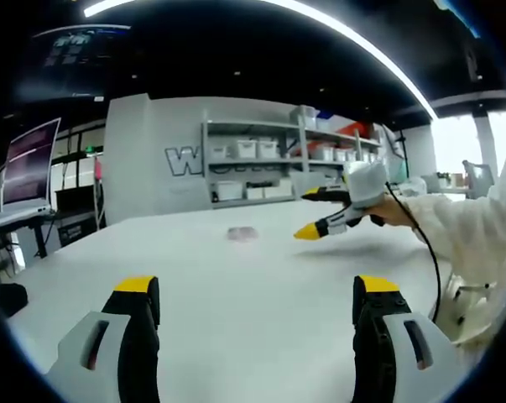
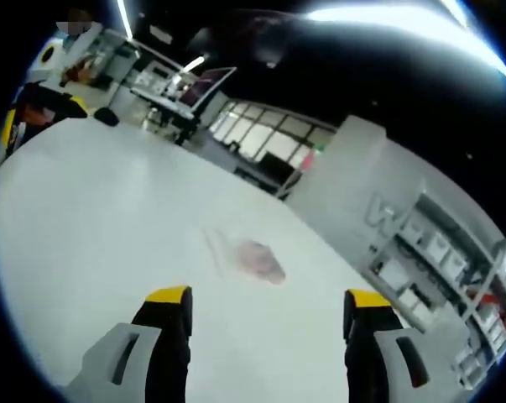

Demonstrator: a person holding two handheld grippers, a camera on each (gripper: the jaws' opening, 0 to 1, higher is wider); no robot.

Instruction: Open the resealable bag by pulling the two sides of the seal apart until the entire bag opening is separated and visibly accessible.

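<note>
**Resealable bag flat on table; both tongs spread and empty**

The resealable bag [image 2: 246, 256] lies flat on the white table [image 2: 85, 210], well away from every edge. In the left gripper view it appears as a small pale patch [image 1: 242, 234] at the far middle of the surface. In the right gripper view it sits just beyond the yellow jaw tips, with a pinkish content or tint near its middle; what that is cannot be determined.

Handling assessment: the bag appears to be thin, clear film, so it is probably light, limp and slippery. It is likely to slide on the smooth table if pushed, and to crumple if pinched at the body. The seal strip is the stiffer part. Take hold there, one lip per tool. A faint line on the left side of the bag in the right gripper view may be the seal edge; this is not certain.

Tool state: the left tongs [image 1: 257, 295] are wide apart and hold nothing. The right tongs [image 2: 265, 304] are likewise wide apart and empty; seen from the left gripper view [image 1: 311, 213], they point left over the table, held by a hand in a white sleeve, above the surface and to the right of the bag.

Neither tool touches the bag. The seal is not yet gripped.
</note>
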